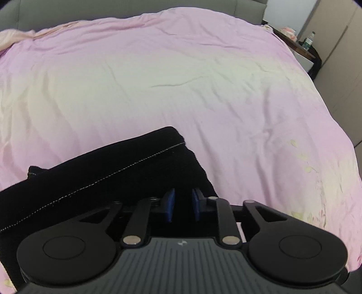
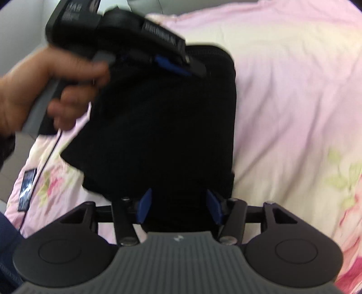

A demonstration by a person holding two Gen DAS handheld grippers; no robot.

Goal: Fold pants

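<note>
The left gripper [image 1: 183,203] has its blue pads drawn close together with only a thin dark gap between them, nothing visibly pinched. Under and just left of its tips lie the black pants [image 1: 101,176], folded into a thick band with a line of pale stitching running along it — their squared end stops just ahead of the fingers. Beyond and to the right of that end the pink bedsheet [image 1: 181,79] spreads wide and bare up to the grey headboard [image 1: 113,9], its right edge falling away near a bedside table [image 1: 303,48].

The right gripper [image 2: 178,204] stands with its jaws apart, the pants' near edge [image 2: 163,126] lying between the pads without being pressed. Ahead of it a hand [image 2: 45,83] holds the left gripper — blurred — over the far edge of the fold.
</note>
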